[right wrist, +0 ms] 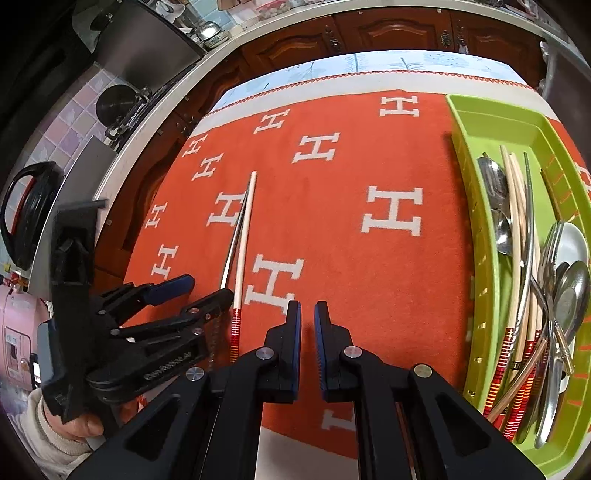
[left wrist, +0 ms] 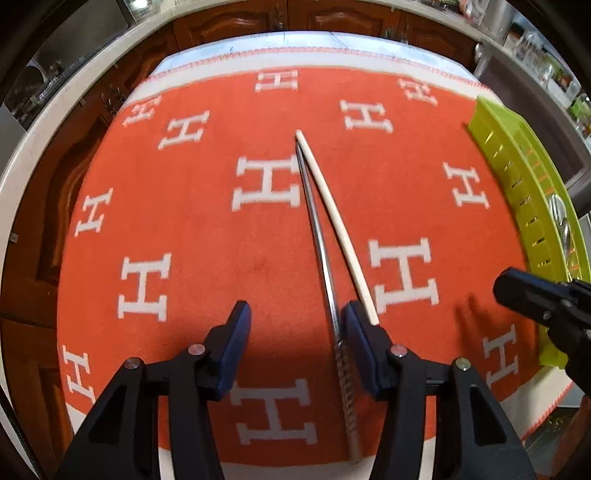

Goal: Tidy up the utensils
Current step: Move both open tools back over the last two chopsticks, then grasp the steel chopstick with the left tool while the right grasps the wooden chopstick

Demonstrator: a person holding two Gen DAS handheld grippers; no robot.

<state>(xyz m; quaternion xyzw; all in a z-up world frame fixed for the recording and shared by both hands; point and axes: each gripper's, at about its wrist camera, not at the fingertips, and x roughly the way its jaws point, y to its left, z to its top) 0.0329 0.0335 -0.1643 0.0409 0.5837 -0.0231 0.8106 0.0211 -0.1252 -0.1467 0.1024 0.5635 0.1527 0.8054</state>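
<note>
A metal chopstick point(left wrist: 320, 240) and a pale wooden chopstick point(left wrist: 334, 218) with a red-striped end point(right wrist: 235, 332) lie side by side on the orange cloth point(left wrist: 207, 236). My left gripper point(left wrist: 295, 317) is open, low over the cloth; the metal chopstick runs between its fingers, against the right finger point(left wrist: 356, 332), and the wooden one lies just outside it. It shows in the right wrist view point(right wrist: 207, 290) too. My right gripper point(right wrist: 307, 314) is nearly shut and empty, to the right of the chopsticks; its tip shows in the left wrist view point(left wrist: 524, 291).
A green slotted tray point(right wrist: 476, 147) on the right of the cloth holds several spoons point(right wrist: 496, 206), chopsticks and other metal utensils; it shows in the left wrist view point(left wrist: 517, 177). Wooden cabinets point(right wrist: 388, 33) and a counter edge lie beyond the table. A black pot lid point(right wrist: 29, 214) is at far left.
</note>
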